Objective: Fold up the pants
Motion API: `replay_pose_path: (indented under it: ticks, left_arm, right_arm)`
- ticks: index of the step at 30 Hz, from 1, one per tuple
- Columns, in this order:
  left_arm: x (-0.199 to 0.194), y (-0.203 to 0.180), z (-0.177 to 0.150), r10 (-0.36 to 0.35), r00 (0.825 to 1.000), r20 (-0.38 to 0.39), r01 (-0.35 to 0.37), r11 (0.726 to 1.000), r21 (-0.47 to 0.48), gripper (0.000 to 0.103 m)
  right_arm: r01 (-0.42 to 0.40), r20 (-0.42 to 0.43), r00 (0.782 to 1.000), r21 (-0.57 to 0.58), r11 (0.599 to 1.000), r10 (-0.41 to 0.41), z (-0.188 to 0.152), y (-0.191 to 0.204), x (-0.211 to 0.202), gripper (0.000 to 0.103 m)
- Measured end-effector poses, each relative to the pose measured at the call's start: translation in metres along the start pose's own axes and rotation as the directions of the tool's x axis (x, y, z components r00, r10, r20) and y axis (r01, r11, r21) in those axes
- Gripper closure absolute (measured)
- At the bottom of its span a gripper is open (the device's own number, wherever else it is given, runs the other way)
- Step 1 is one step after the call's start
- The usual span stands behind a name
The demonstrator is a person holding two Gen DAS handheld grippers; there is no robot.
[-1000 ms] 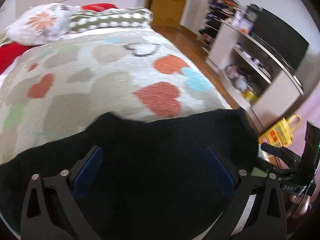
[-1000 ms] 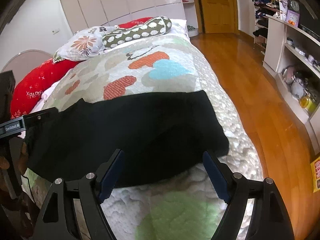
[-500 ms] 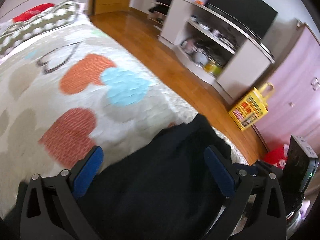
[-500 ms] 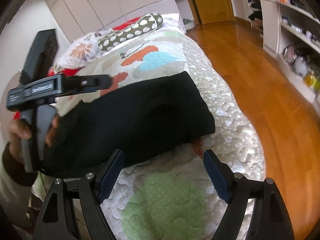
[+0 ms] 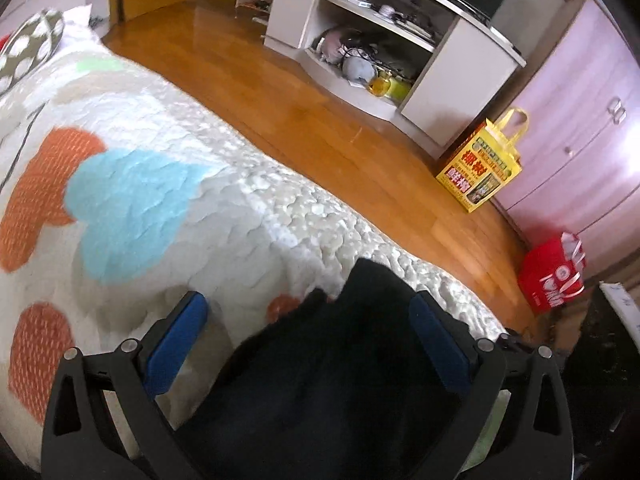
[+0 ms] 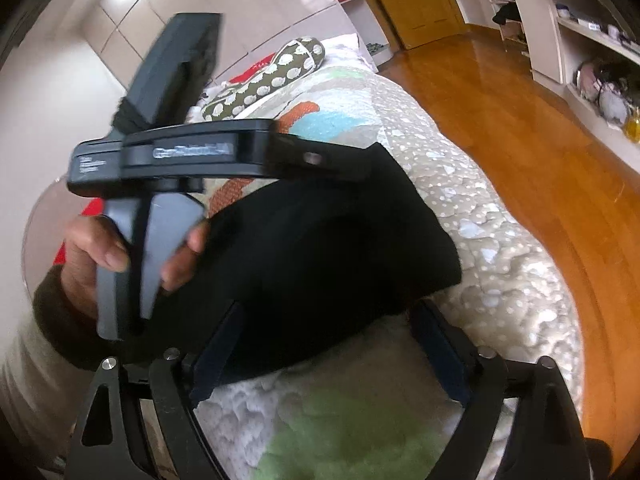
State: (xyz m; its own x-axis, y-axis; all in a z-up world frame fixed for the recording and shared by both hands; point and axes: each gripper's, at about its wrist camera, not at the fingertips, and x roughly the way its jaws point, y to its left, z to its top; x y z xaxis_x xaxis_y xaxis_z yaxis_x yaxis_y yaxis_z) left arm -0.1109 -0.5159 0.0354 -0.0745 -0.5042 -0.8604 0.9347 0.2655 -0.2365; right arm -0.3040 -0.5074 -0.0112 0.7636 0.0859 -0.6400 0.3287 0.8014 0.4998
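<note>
The black pants (image 6: 328, 264) lie folded into a thick block on the heart-patterned quilt (image 6: 480, 248), near the bed's right edge. In the left wrist view the pants (image 5: 340, 380) fill the space between and below my fingers. My left gripper (image 5: 308, 336) is open, hovering over the pants' end by the bed edge. From the right wrist view the left gripper's body (image 6: 192, 160) and the hand holding it sit above the pants. My right gripper (image 6: 324, 344) is open at the pants' near edge, its jaws straddling the fabric's rim.
The quilt (image 5: 160, 184) drops off to a wooden floor (image 5: 320, 112) on the right. A white shelf unit (image 5: 400, 40), a yellow bag (image 5: 480, 168) and a red bag (image 5: 552, 276) stand on the floor. A spotted bolster (image 6: 264, 76) lies at the bed's head.
My left gripper has swung right across the pants toward the bed's right edge, coming close in front of the right camera. The right gripper has moved closer to the pants' near edge.
</note>
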Motion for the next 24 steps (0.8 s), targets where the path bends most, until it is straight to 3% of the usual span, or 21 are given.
replay_pose_path:
  ticks: [3,5,6,7,8,10,13,15,21,23,24]
  left_arm:
    - [0.006,-0.003,0.001,0.021,1.0,-0.001,-0.021,0.999,0.034,0.007]
    - [0.01,-0.006,0.0,0.03,0.999,0.011,-0.031,0.998,0.06,0.023]
    - [0.012,-0.009,0.0,0.045,0.999,0.016,-0.047,0.996,0.076,0.04]
    - [0.014,-0.011,-0.001,0.057,0.998,0.022,-0.058,0.994,0.092,0.064]
    - [0.017,-0.011,-0.001,0.057,0.998,0.015,-0.058,0.994,0.095,0.076]
    - [0.021,-0.009,-0.001,0.053,0.998,0.013,-0.054,0.996,0.076,0.079]
    - [0.008,-0.001,0.001,-0.001,1.0,0.027,0.001,1.0,0.017,0.089]
    - [-0.015,0.006,0.0,-0.035,0.997,0.067,0.036,0.999,-0.014,0.089]
    - [-0.112,0.034,-0.018,0.018,0.978,0.21,-0.004,0.998,-0.068,0.088]
    - [-0.142,0.052,-0.034,0.05,0.971,0.235,-0.021,0.992,-0.127,0.084]
    - [-0.16,0.066,-0.046,0.069,0.967,0.246,-0.024,0.983,-0.181,0.066]
  right_arm:
    - [0.005,0.012,1.0,0.01,1.0,-0.005,0.001,0.001,0.003,0.009]
    - [0.001,0.026,1.0,0.028,1.0,-0.001,0.002,-0.001,0.003,0.012]
    - [0.003,0.035,0.999,0.043,0.999,-0.005,0.003,-0.002,0.003,0.016]
    - [0.019,0.046,0.999,0.06,0.998,-0.021,0.003,-0.004,0.003,0.033]
    - [0.039,0.054,0.998,0.073,0.997,-0.043,0.004,-0.005,0.005,0.058]
    - [0.027,0.059,0.998,0.101,0.995,-0.033,0.005,-0.01,0.008,0.065]
    - [-0.011,0.071,0.997,0.067,0.998,0.006,0.008,0.0,0.002,0.084]
    - [0.012,0.09,0.996,0.008,1.0,-0.013,0.011,0.015,-0.006,0.084]
    - [-0.01,0.156,0.987,-0.183,0.983,0.039,0.029,0.08,-0.033,0.084]
    - [-0.026,0.158,0.985,-0.283,0.959,0.073,0.03,0.115,-0.037,0.084]
    - [-0.036,0.15,0.985,-0.331,0.943,0.09,0.027,0.131,-0.037,0.084]
